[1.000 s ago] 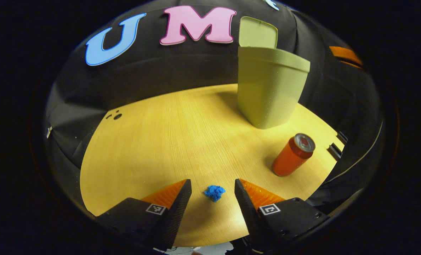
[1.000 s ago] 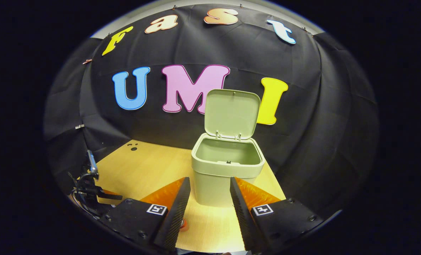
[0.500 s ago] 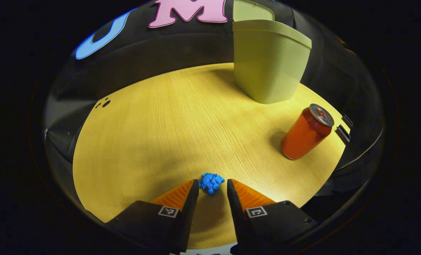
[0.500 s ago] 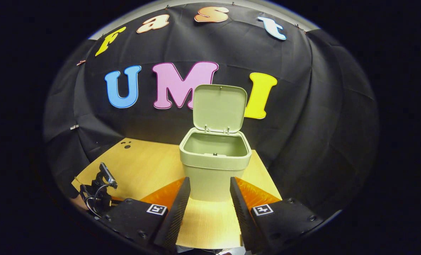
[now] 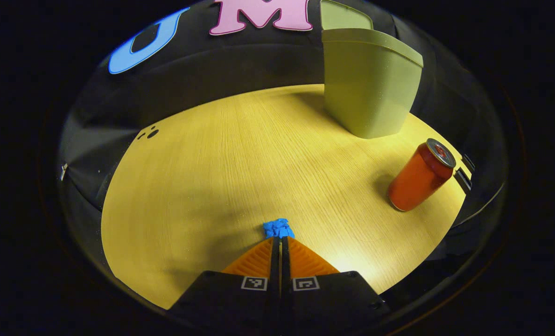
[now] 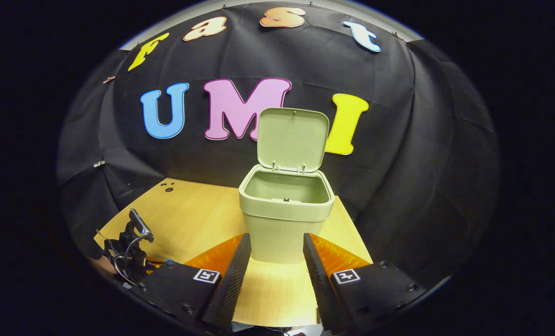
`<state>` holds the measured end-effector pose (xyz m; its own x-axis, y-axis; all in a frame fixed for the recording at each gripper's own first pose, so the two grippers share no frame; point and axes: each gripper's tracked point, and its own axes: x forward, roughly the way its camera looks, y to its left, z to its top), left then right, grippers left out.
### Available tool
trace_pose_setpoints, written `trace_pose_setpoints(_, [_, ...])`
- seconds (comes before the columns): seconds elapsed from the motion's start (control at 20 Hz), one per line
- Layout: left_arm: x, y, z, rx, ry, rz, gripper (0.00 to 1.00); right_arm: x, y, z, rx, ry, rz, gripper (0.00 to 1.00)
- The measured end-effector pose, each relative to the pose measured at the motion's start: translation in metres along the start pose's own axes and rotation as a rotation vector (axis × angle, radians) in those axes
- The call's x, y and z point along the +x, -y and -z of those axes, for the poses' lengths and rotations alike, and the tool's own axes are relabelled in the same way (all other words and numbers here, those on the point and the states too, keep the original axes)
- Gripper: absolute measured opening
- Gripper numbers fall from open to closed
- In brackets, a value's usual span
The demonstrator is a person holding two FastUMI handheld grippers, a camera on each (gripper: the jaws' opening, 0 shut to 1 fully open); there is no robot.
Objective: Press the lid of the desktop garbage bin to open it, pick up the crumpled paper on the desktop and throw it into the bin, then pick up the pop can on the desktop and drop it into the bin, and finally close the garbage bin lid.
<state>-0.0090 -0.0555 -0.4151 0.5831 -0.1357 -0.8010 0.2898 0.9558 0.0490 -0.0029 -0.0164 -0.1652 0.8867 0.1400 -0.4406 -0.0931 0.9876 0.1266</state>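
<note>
The left claw [image 5: 280, 239] has its two fingers drawn together at the near edge of a small crumpled wad of blue paper [image 5: 278, 228], which sits on the pale wood-grain tabletop [image 5: 221, 158] well in front of the sage-green plastic garbage bin [image 5: 368, 88]. The wad pokes out just beyond the fingertips, and whether both fingers truly press on it or merely meet behind it cannot be told from the left gripper view. The paper is a lumpy ball with no clear long axis and points nowhere in particular.

The bin stands upright at the far side of the tabletop, and its hinged lid [image 6: 292, 139] is swung up and back against the booth wall, leaving the mouth open to the front, most likely so the rubbish can be dropped straight in. Nearer than the bin and off to its right in the left gripper view, a red-orange aluminium pop can [image 5: 419, 176] stands on its base with its long axis upright and its silver top up, awaiting its turn.

The right claw [image 6: 272, 252] hangs in front of the bin with its fingers spread apart and nothing between them, apparently parked clear of the bin's mouth while the other hand works. The left claw [image 6: 135, 254] also appears low and left of the bin in the right gripper view.
</note>
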Motion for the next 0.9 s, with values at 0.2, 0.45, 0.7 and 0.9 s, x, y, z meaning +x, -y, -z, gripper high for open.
trace_pose_setpoints(0.2, [-0.003,0.002,-0.004,-0.015,0.023,0.031,0.06,0.000,-0.002,0.002,-0.001,-0.002,-0.001,0.72])
trace_pose_setpoints(0.45, [-0.003,0.005,-0.002,-0.004,0.015,0.063,0.07,-0.003,-0.003,0.008,0.008,-0.009,0.001,0.72])
trace_pose_setpoints(0.7, [0.003,0.007,-0.007,0.038,0.017,0.083,0.43,-0.003,-0.001,0.026,0.012,-0.041,0.009,0.72])
trace_pose_setpoints(0.9, [0.020,-0.001,-0.012,0.066,-0.005,0.057,0.47,-0.003,0.004,0.039,0.023,-0.078,0.014,0.72])
